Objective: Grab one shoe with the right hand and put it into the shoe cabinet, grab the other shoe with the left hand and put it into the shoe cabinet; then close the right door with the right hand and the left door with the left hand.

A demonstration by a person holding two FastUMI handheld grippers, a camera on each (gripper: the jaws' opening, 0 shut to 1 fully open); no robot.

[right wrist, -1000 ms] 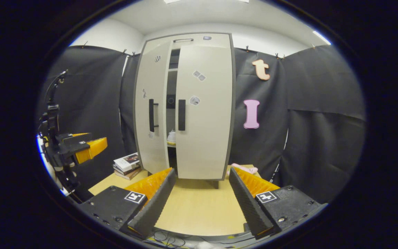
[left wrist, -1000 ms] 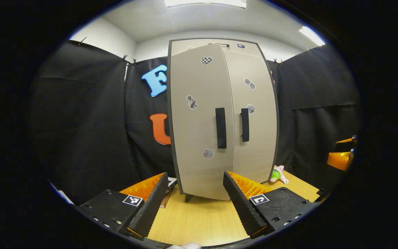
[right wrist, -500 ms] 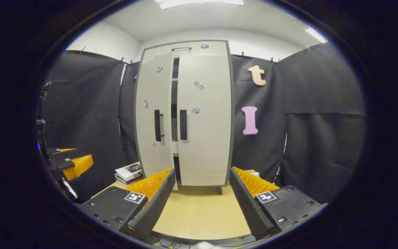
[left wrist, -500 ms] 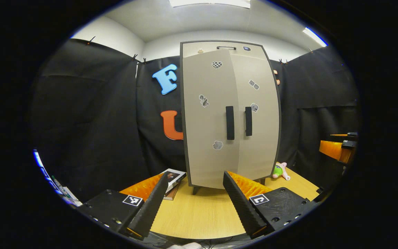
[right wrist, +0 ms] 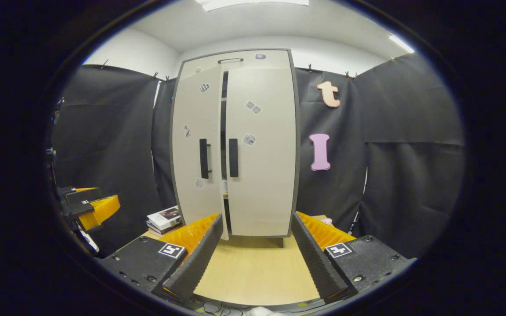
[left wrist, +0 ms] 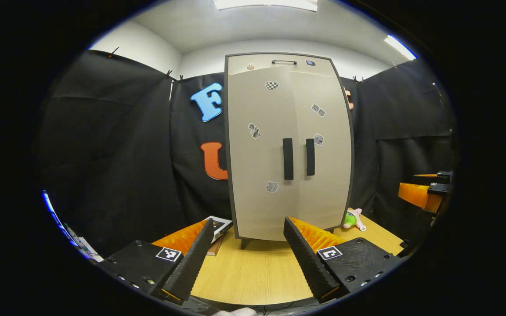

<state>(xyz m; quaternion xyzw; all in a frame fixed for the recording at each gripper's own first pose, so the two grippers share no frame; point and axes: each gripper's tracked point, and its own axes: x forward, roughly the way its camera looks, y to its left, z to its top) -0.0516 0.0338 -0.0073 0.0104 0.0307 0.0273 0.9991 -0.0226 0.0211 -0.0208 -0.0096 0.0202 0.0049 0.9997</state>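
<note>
A tall beige shoe cabinet (left wrist: pixel 288 145) (right wrist: pixel 235 145) stands on the wooden table. In the right gripper view its left door (right wrist: pixel 196 145) hangs slightly ajar, with a narrow dark gap (right wrist: pixel 224 131) beside the right door (right wrist: pixel 262 145). In the left gripper view both doors look flush, their black handles (left wrist: pixel 288 159) side by side. The shoes are hidden. My left gripper (left wrist: pixel 246 259) is open and empty, well back from the cabinet. My right gripper (right wrist: pixel 255 259) is open and empty too. The right gripper (left wrist: pixel 424 193) also appears far right, the left gripper (right wrist: pixel 88 204) far left.
A stack of books (right wrist: pixel 164 217) (left wrist: pixel 218 228) lies left of the cabinet. A small plush toy (left wrist: pixel 353 219) sits at its right foot. Bare wooden table (right wrist: pixel 257 267) stretches between my grippers and the cabinet. Black cloth walls surround the booth.
The left door has swung nearly closed, and the gap between the doors has narrowed. Both grippers have drawn back from the cabinet, the left one most.
</note>
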